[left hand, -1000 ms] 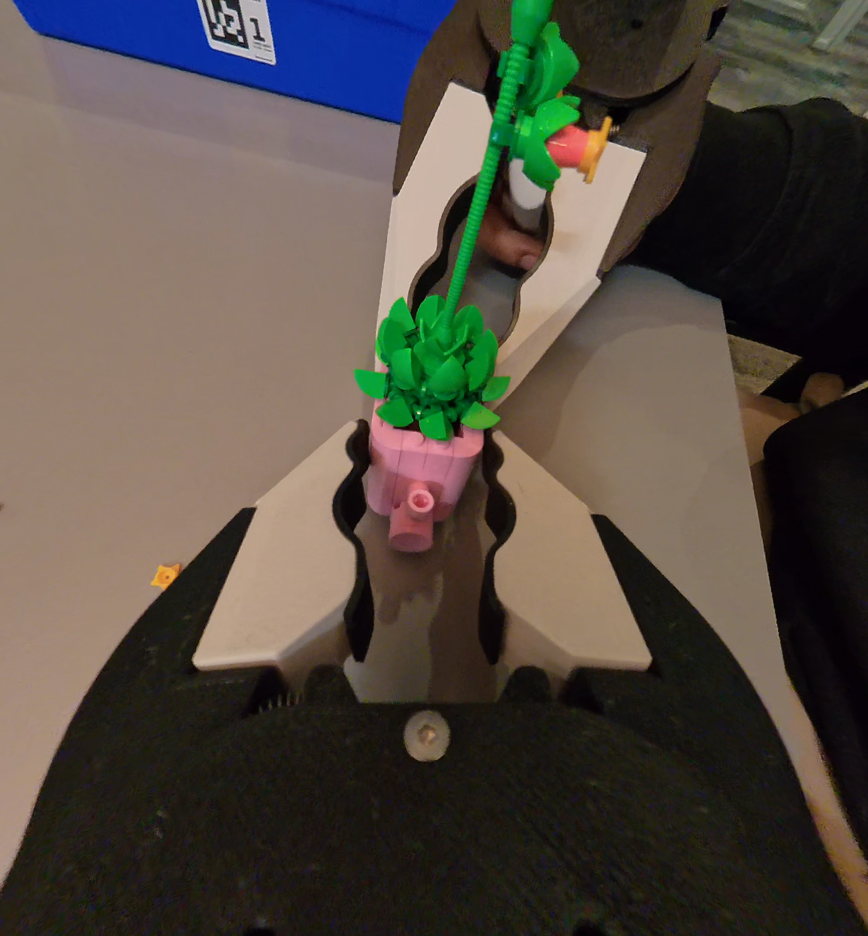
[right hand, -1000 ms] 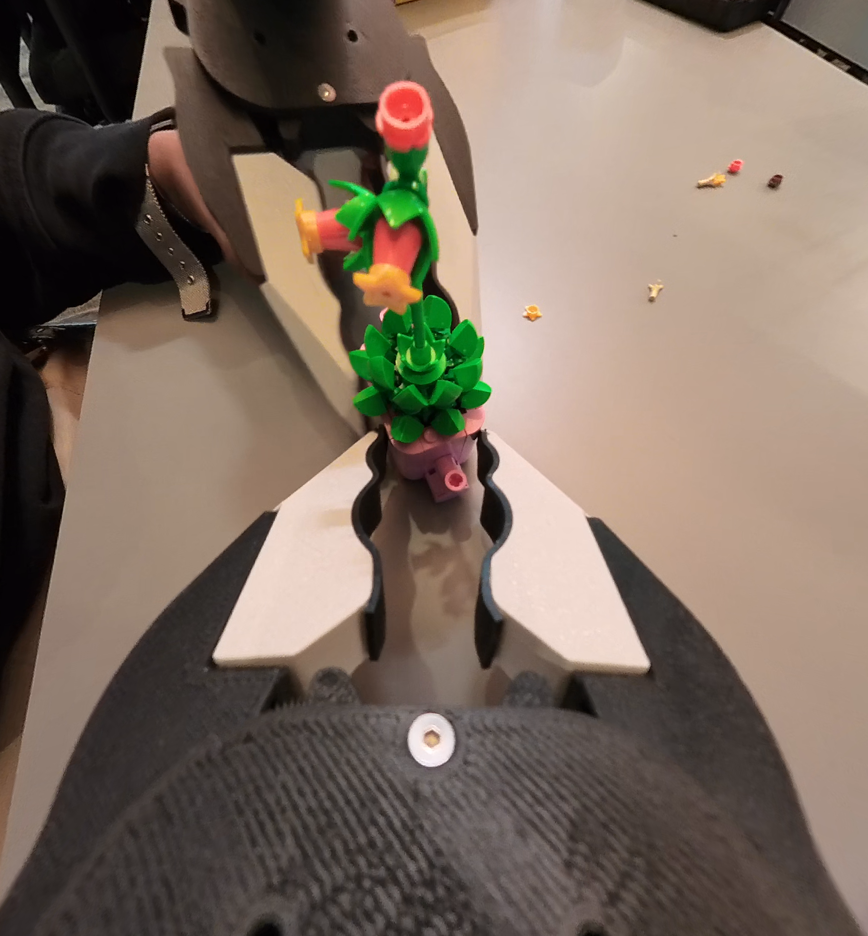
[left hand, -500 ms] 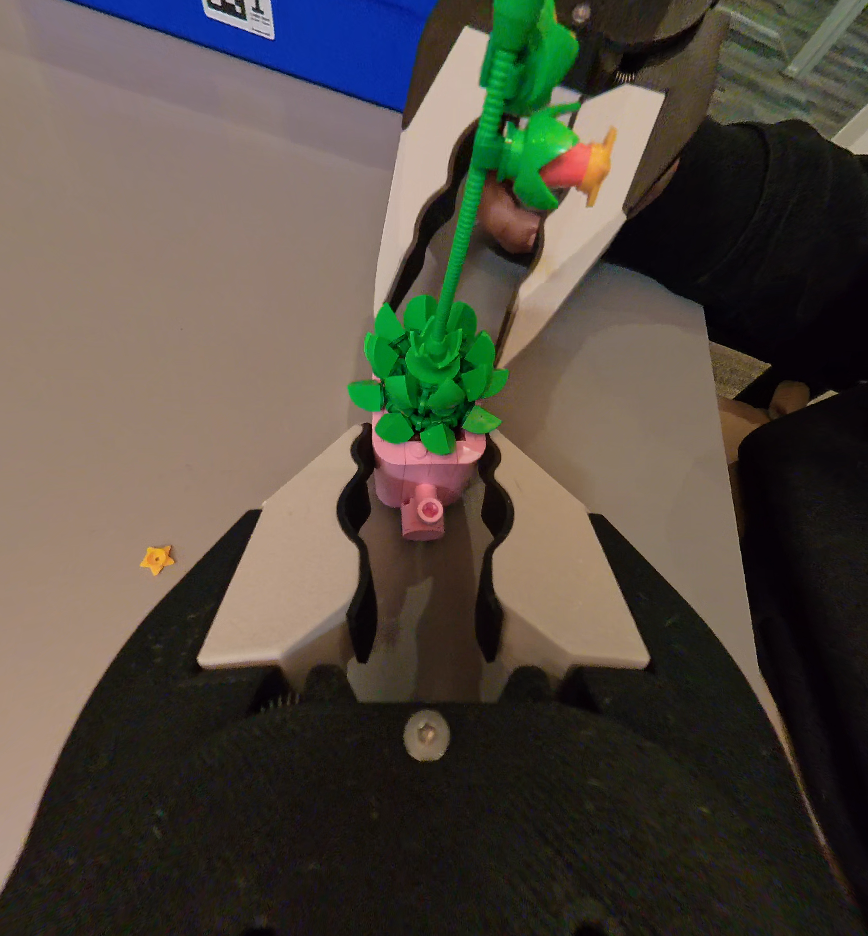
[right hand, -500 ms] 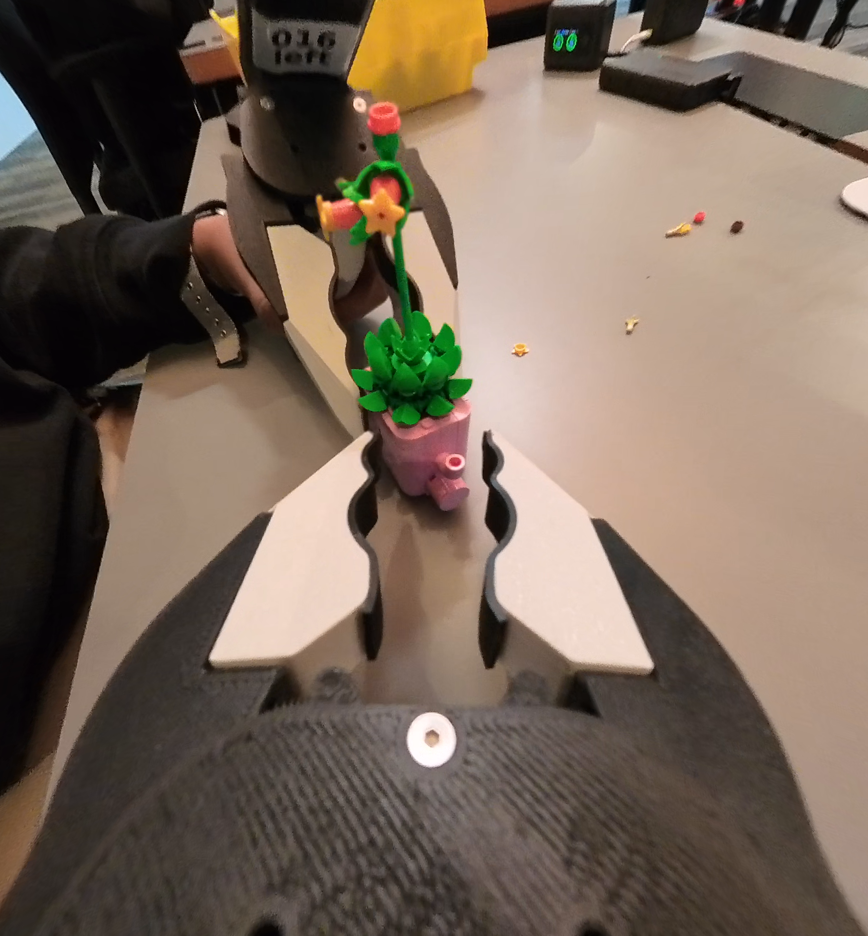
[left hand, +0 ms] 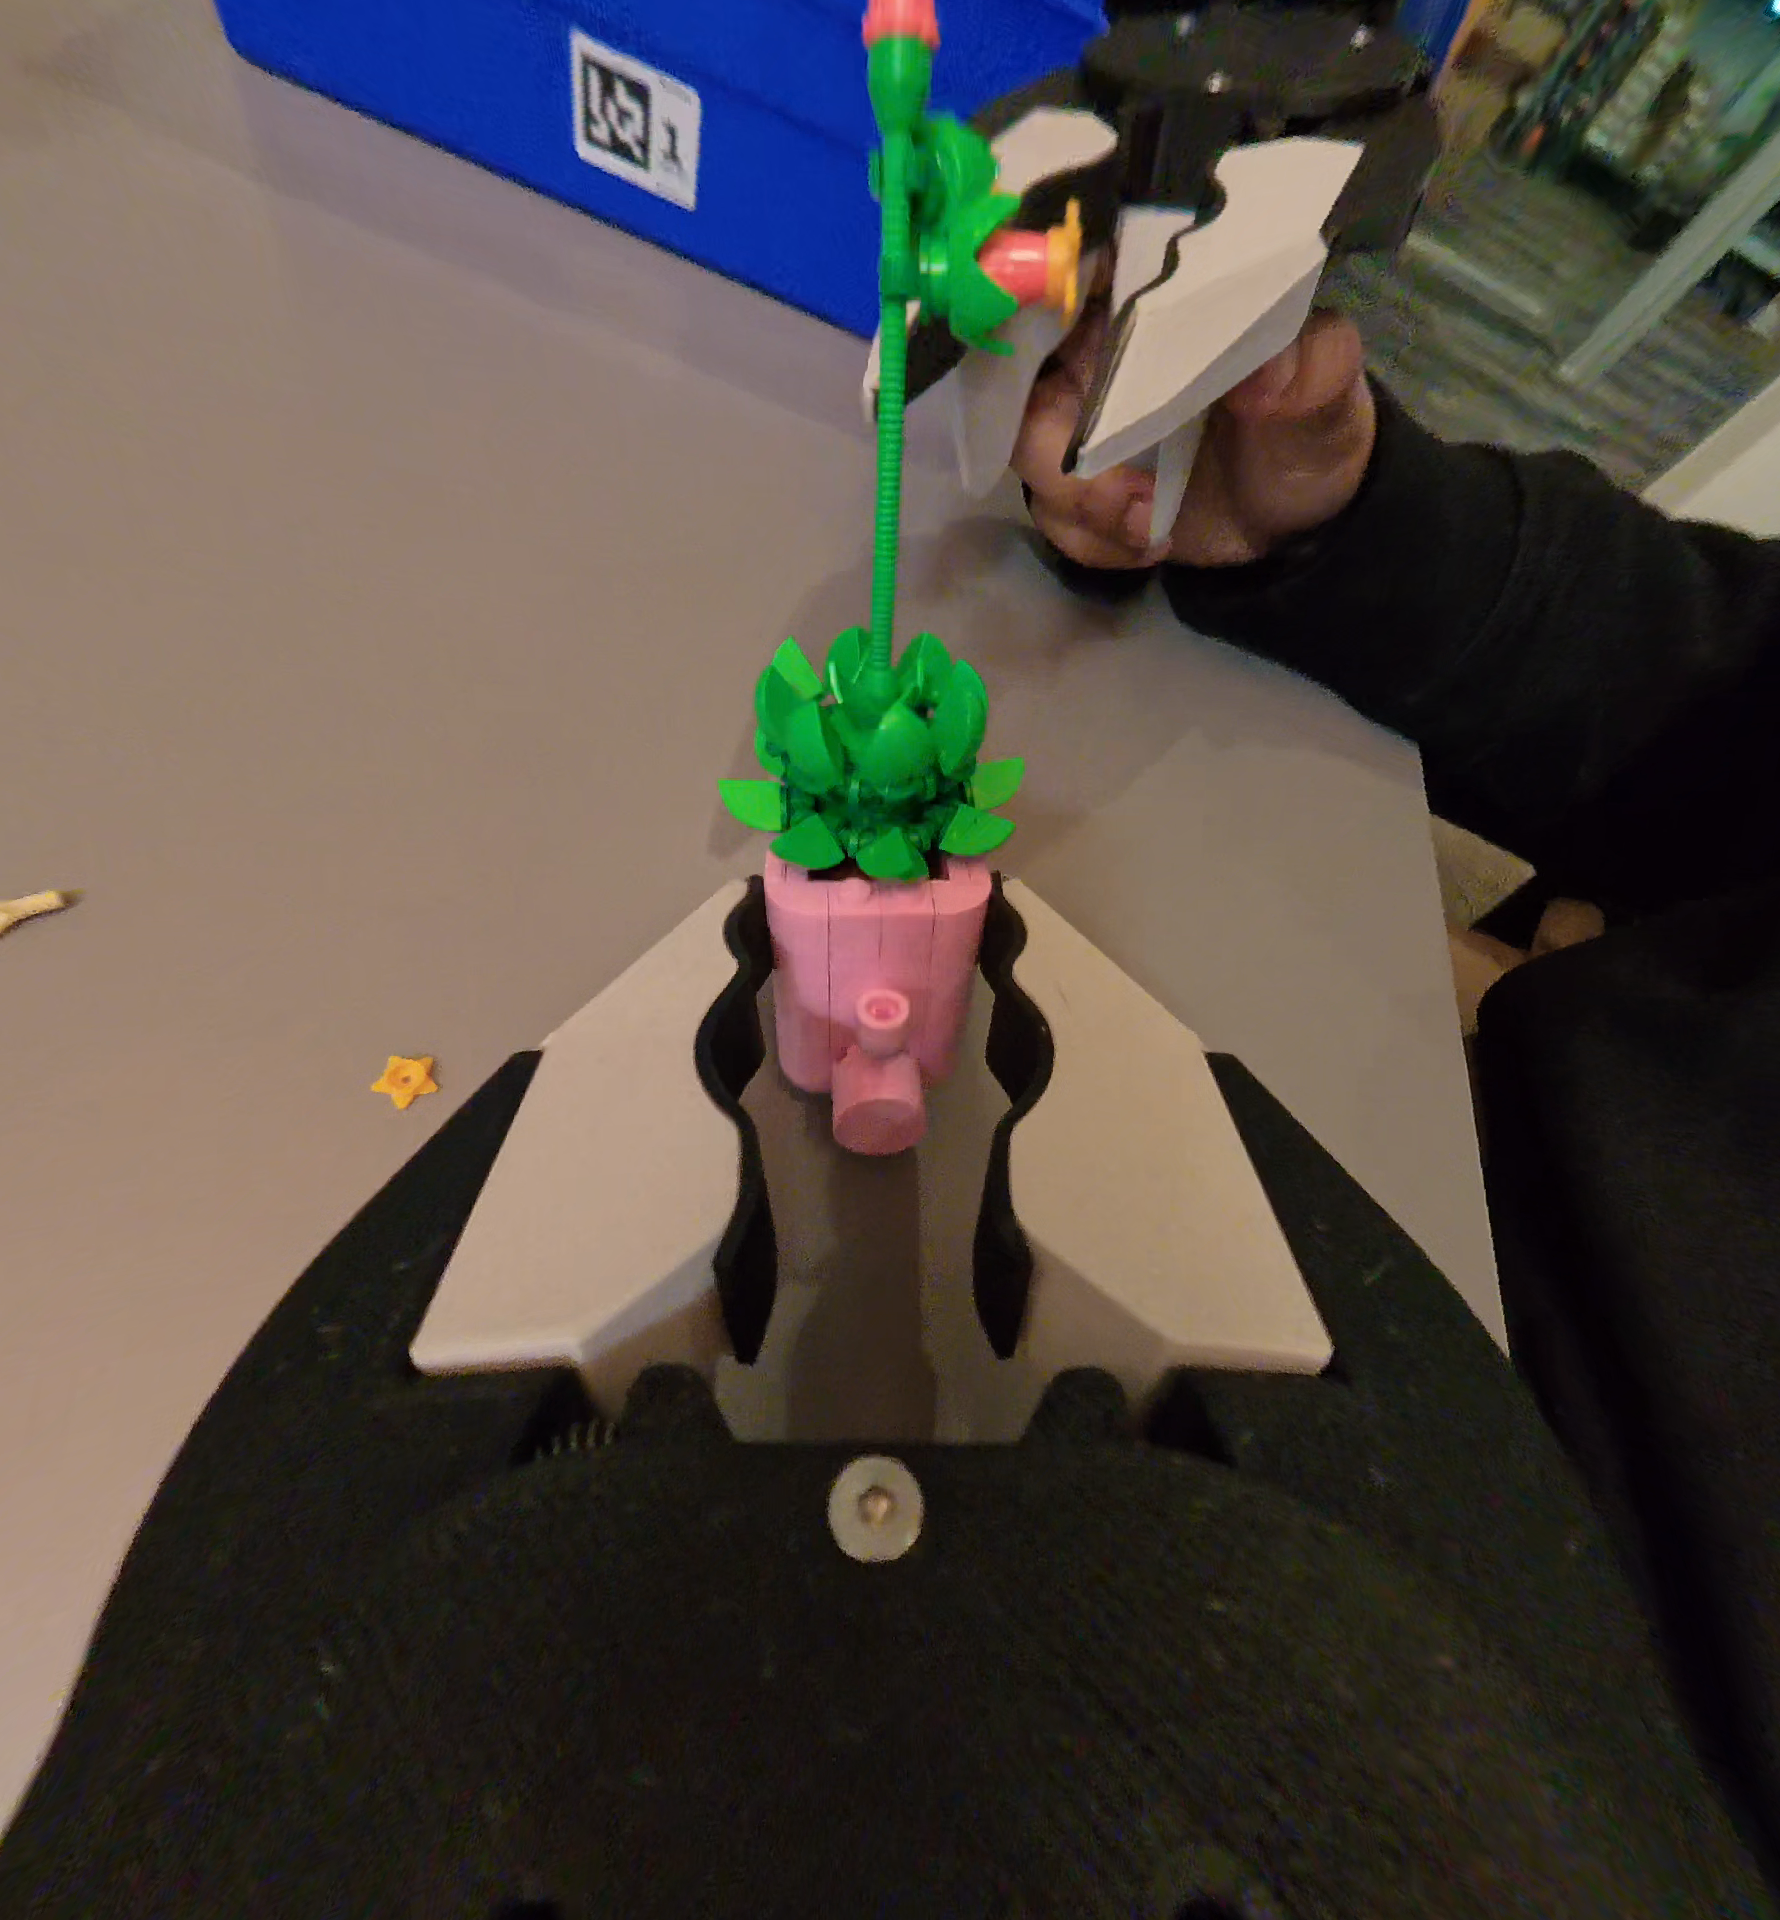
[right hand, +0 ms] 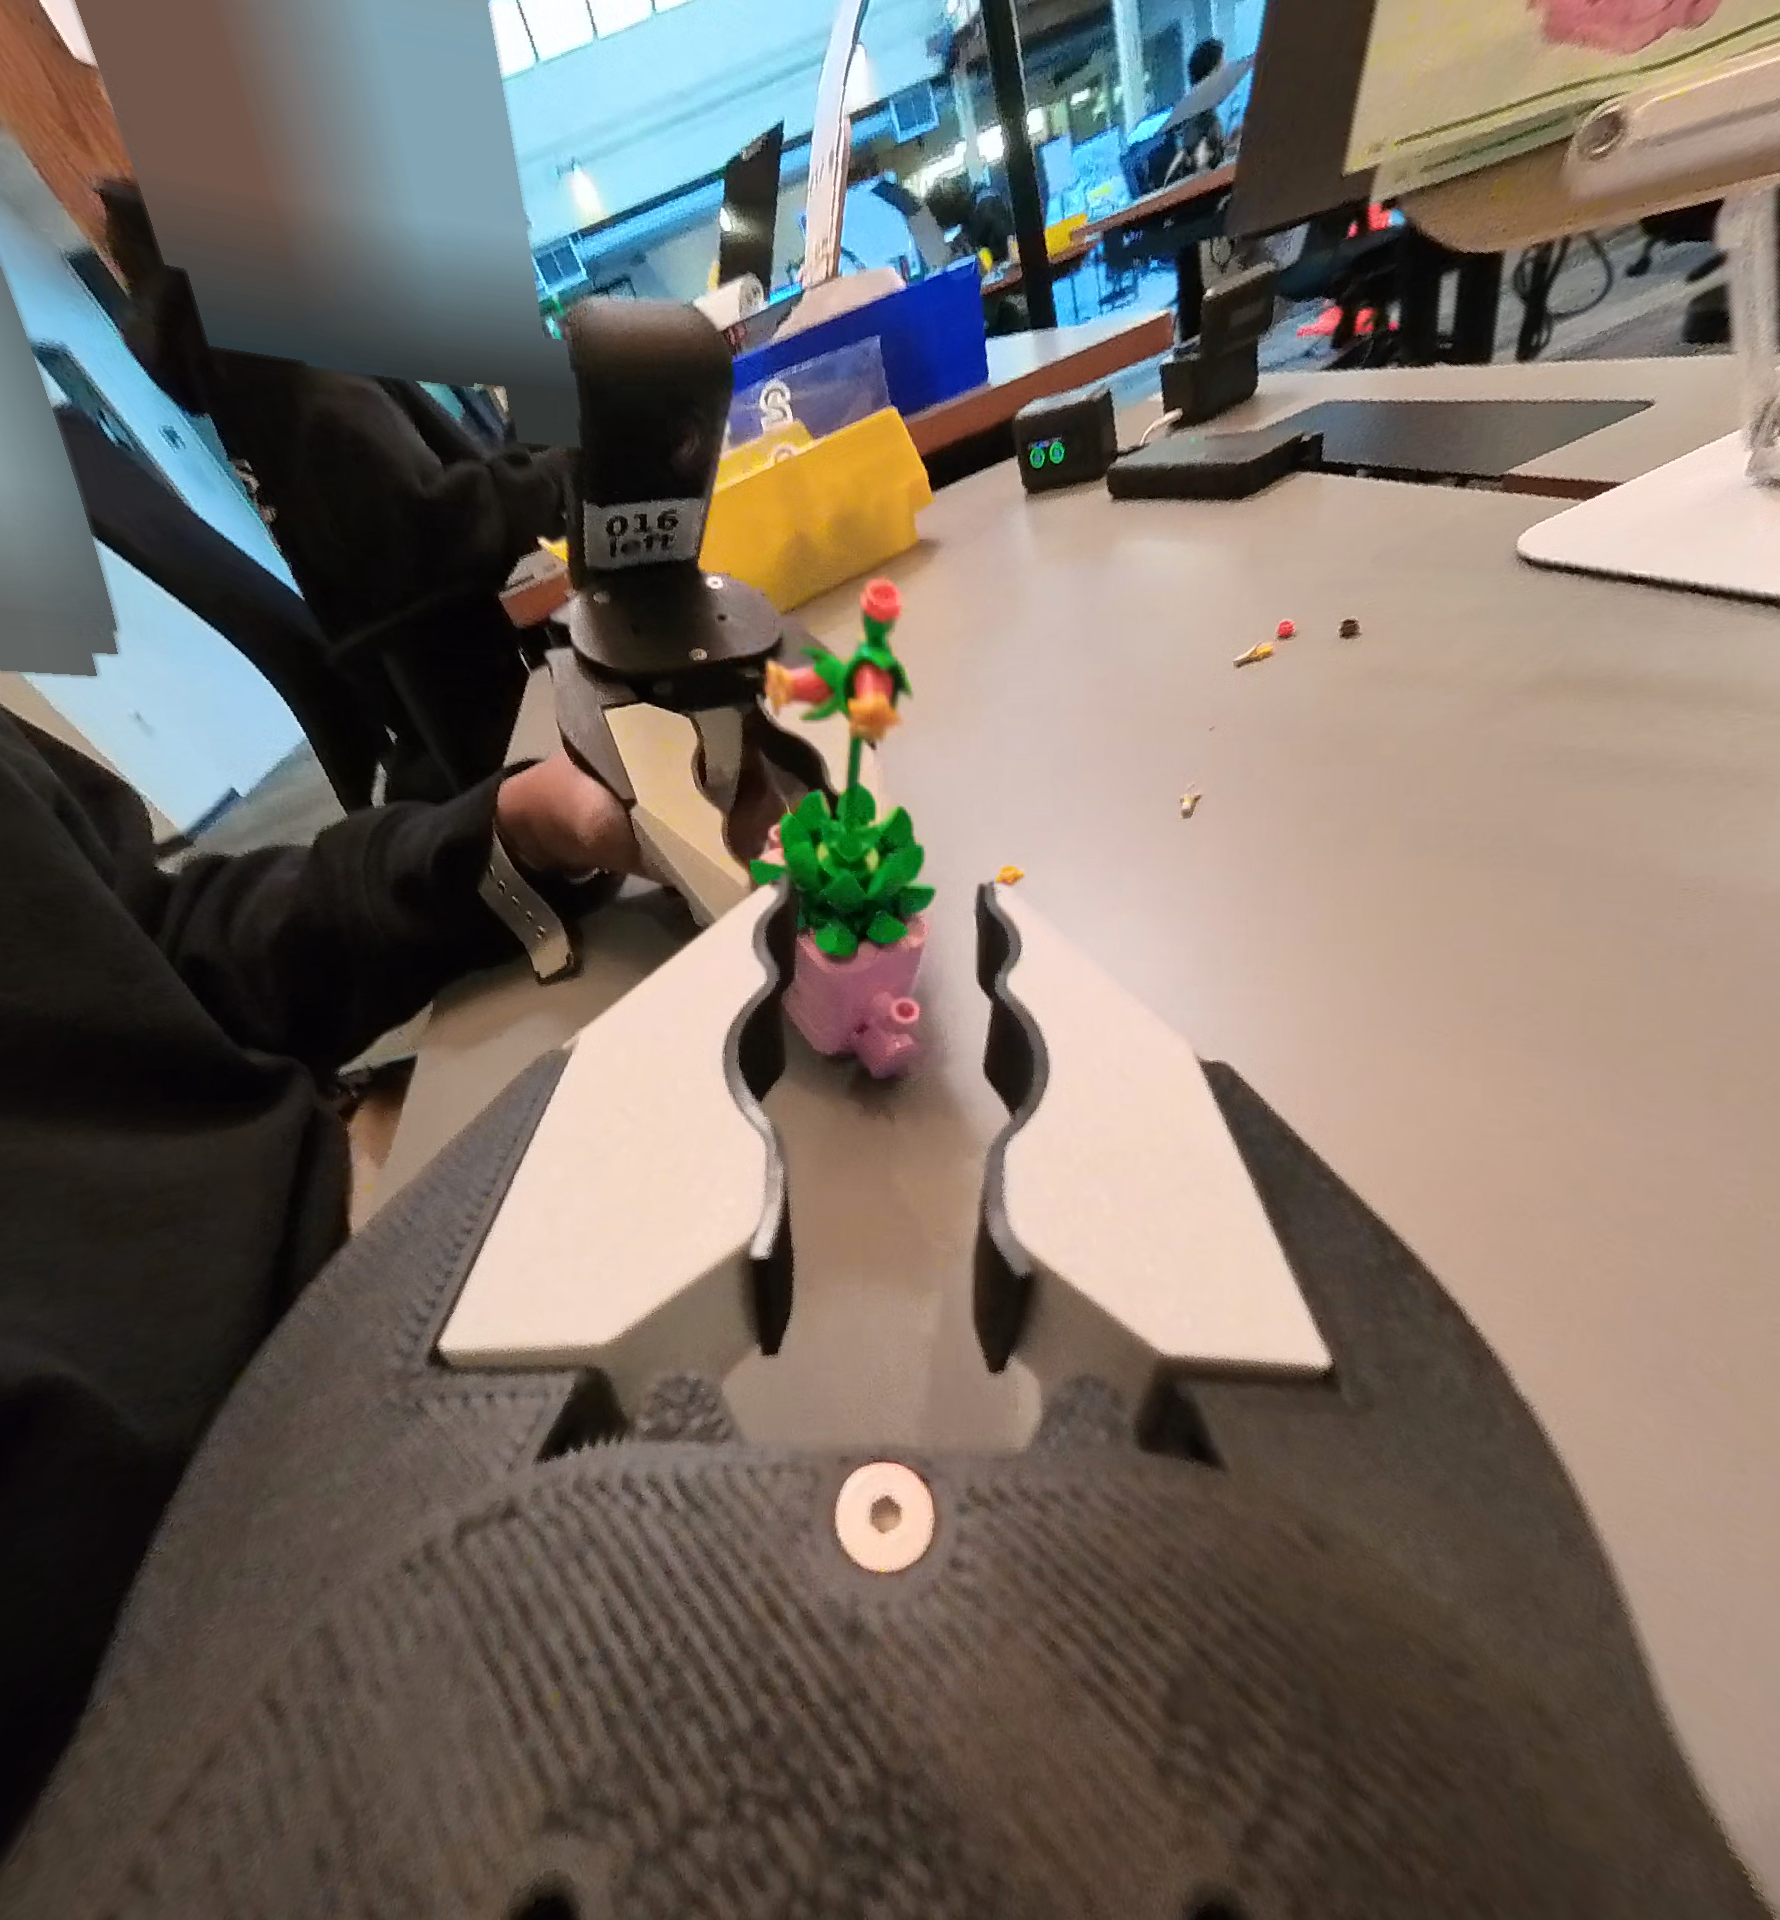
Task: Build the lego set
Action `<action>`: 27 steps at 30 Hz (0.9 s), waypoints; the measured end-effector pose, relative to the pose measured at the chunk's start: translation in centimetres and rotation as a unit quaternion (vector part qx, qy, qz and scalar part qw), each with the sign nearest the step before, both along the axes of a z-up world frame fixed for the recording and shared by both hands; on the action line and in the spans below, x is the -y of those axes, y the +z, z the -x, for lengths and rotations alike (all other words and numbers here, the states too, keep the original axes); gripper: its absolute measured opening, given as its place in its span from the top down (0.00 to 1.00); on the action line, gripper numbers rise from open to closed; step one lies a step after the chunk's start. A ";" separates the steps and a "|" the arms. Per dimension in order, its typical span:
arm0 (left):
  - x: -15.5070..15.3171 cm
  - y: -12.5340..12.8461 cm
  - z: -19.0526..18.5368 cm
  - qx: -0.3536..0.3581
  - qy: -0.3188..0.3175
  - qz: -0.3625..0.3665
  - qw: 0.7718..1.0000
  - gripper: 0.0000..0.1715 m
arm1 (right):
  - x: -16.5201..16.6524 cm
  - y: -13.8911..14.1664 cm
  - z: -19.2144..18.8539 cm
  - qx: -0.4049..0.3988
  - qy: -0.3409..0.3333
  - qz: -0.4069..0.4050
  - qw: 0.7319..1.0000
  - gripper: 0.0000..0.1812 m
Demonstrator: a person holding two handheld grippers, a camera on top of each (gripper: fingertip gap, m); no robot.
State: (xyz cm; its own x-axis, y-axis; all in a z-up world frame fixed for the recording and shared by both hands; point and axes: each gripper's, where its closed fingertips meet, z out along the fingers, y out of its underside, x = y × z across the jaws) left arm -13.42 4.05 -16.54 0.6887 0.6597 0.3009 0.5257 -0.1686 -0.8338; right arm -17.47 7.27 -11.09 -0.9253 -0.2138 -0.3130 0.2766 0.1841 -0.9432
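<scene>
Left tongs (left hand: pixel 875 914): pinching the pink pot (left hand: pixel 870 987) by its two side walls, low on the pot, which judging by the placement keeps the plant upright and leaves its top free for work.

Right tongs (right hand: pixel 881 904): spread, nothing between them; in the left wrist view they hang off to the side of the flower head, well above the counter (left hand: pixel 346 571), apparently clear of the model.

Lego plant: a pot with a side spout (left hand: pixel 873 1112), a rosette of green leaves (left hand: pixel 870 769), and a thin ribbed stem (left hand: pixel 891 447) rising to pink-and-orange blossoms (left hand: pixel 1021 260) and a bud (left hand: pixel 901 21) at the top. It stands near the counter's edge on the person's side (whether the pot rests on the surface or is lifted slightly, I cannot tell).

Loose parts: an orange star flower (left hand: pixel 405 1081) and a tan sprig (left hand: pixel 13 914) lie apart on the open counter, towards its middle.

Blue bin (left hand: pixel 740 114): at the far edge, behind the stem.

Stage, as a judgement: the plant looks nearly built; the loose pieces may be what remains.
</scene>
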 end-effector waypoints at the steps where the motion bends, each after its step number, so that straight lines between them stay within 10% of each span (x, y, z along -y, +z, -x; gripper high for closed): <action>1: 0.3 0.3 0.1 -0.005 0.007 -0.009 1.000 0.78 | -0.1 0.2 0.2 0.007 -0.002 0.006 1.000 0.82; 27: -0.5 -0.7 -0.8 0.009 -0.031 0.024 0.999 0.78 | 3.0 -6.5 -3.6 -0.161 0.015 -0.188 0.969 0.66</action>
